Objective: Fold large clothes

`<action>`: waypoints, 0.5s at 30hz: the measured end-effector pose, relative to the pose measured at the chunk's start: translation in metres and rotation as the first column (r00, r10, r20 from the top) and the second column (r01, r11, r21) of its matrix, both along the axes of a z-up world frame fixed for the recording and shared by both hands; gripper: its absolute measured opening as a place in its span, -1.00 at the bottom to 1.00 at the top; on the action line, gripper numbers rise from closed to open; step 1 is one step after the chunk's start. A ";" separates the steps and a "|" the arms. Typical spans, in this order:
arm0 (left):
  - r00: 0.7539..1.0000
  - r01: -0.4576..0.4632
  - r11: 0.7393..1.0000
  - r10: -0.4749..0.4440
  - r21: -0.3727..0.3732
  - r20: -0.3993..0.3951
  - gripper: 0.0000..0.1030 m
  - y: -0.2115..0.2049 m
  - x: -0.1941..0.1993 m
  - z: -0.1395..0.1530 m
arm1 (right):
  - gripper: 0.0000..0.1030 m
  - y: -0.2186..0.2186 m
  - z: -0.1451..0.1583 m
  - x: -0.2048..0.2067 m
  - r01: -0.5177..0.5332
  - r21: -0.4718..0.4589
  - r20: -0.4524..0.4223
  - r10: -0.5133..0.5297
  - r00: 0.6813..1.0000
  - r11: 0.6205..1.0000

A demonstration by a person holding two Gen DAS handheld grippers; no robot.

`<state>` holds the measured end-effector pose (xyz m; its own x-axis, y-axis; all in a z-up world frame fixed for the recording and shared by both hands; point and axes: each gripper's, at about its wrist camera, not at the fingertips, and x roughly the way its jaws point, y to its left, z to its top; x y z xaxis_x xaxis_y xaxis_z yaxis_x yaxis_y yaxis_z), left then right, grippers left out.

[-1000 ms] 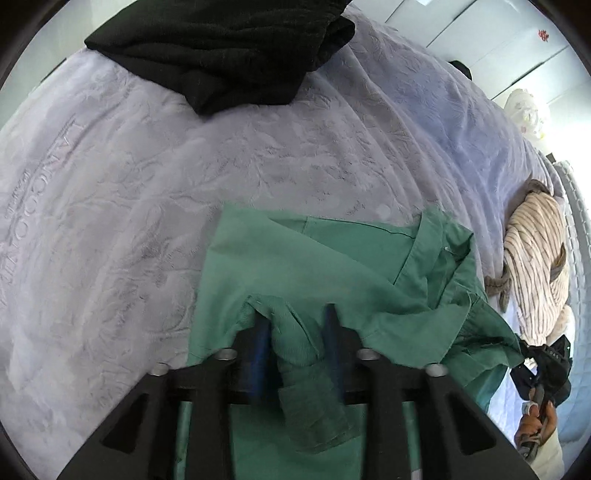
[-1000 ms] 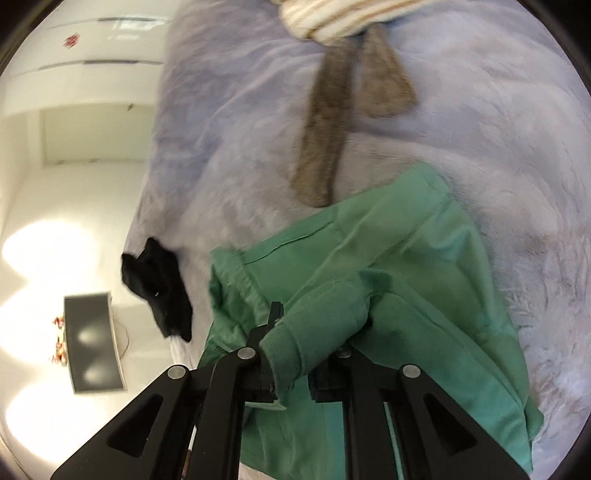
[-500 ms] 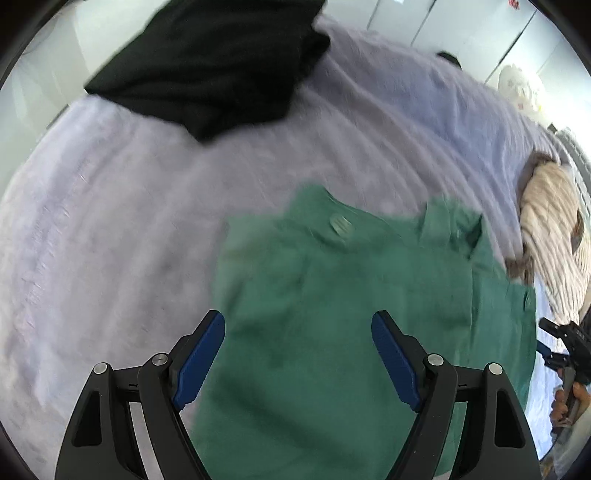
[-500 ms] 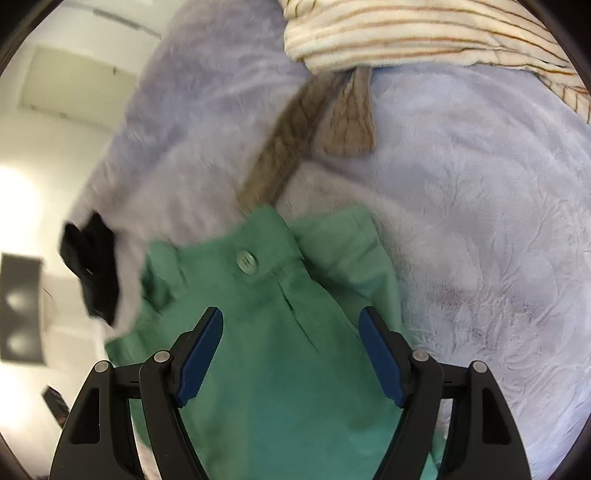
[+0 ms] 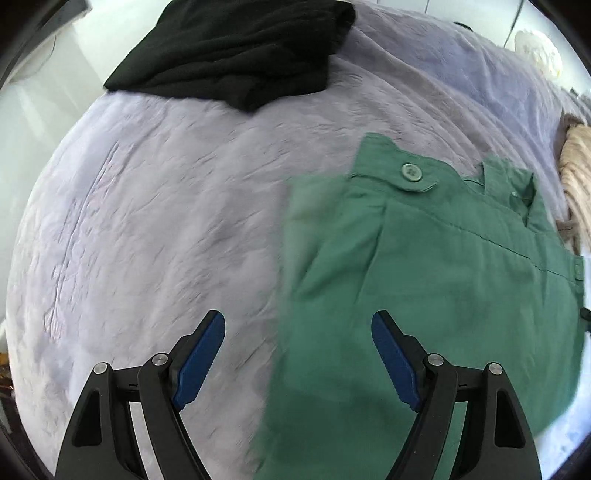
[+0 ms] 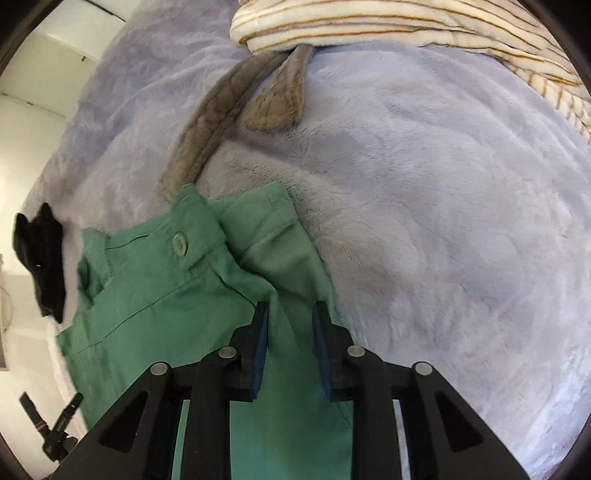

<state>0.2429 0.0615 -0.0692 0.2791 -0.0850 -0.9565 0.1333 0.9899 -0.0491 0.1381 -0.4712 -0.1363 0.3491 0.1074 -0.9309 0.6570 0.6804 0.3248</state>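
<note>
A green shirt lies partly folded on a lilac plush bedspread, its buttoned cuff on top at the far edge. My left gripper is open and empty, hovering over the shirt's left edge. In the right wrist view the green shirt lies at lower left. My right gripper has its jaws narrowed around a raised ridge of the shirt's right-hand edge, gripping the fabric.
A folded black garment lies at the far end of the bed and shows at the bed's left edge in the right wrist view. A cream striped garment with grey-brown sleeves lies beyond the shirt. White floor lies past the bed edge.
Both grippers let go of the green sleeves they held and opened wide. Since then the left gripper has moved left over the shirt's edge, and the right gripper has closed on the shirt's right edge.
</note>
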 end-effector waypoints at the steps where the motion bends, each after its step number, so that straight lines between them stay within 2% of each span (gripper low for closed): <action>1: 1.000 -0.002 1.000 0.001 -0.024 -0.013 0.60 0.006 -0.004 0.001 | -0.04 0.002 0.004 -0.007 0.004 0.010 0.015 -0.004 1.000 1.000; 2: 1.000 0.001 0.999 -0.003 -0.052 -0.027 0.60 0.012 -0.009 0.003 | 0.36 0.006 0.012 -0.018 0.013 0.018 0.031 -0.013 0.999 1.000; 3: 0.999 0.013 0.996 -0.017 -0.083 -0.047 0.60 0.019 -0.016 0.003 | 0.46 0.011 0.016 -0.027 0.020 0.026 0.047 -0.021 0.999 0.999; 6: 0.995 0.034 0.992 -0.045 -0.124 -0.091 0.60 0.024 -0.037 -0.003 | 0.48 0.031 0.024 -0.064 0.031 0.071 0.067 -0.036 0.997 0.997; 10: 0.991 0.023 0.983 -0.046 -0.180 -0.124 0.60 0.024 -0.055 -0.013 | 0.48 0.054 0.014 -0.123 0.160 0.172 0.041 -0.170 0.985 0.972; 11: 0.991 0.017 0.979 -0.044 -0.202 -0.129 0.45 0.023 -0.058 -0.015 | 0.48 0.059 0.010 -0.137 0.202 0.200 0.033 -0.212 0.977 0.959; 12: 0.990 0.018 0.973 -0.050 -0.232 -0.133 0.15 0.021 -0.060 -0.016 | 0.48 0.062 0.005 -0.144 0.226 0.224 0.029 -0.238 0.971 0.948; 13: 0.989 0.020 0.972 -0.054 -0.234 -0.139 0.05 0.019 -0.061 -0.017 | 0.48 0.064 0.000 -0.152 0.240 0.249 0.026 -0.254 0.967 0.938; 14: 0.989 0.023 0.974 -0.055 -0.224 -0.139 -0.22 0.018 -0.062 -0.018 | 0.48 0.065 -0.006 -0.157 0.251 0.267 0.020 -0.266 0.964 0.931; 15: 0.989 0.030 0.976 -0.061 -0.218 -0.135 -0.71 0.016 -0.063 -0.018 | 0.48 0.065 -0.010 -0.157 0.262 0.271 0.018 -0.277 0.961 0.926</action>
<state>0.1798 0.0780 -0.0875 0.1351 -0.3021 -0.9437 0.1548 0.9471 -0.2810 -0.0188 -0.4066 -0.1463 0.4491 0.2407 -0.8604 0.7794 0.3653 0.5090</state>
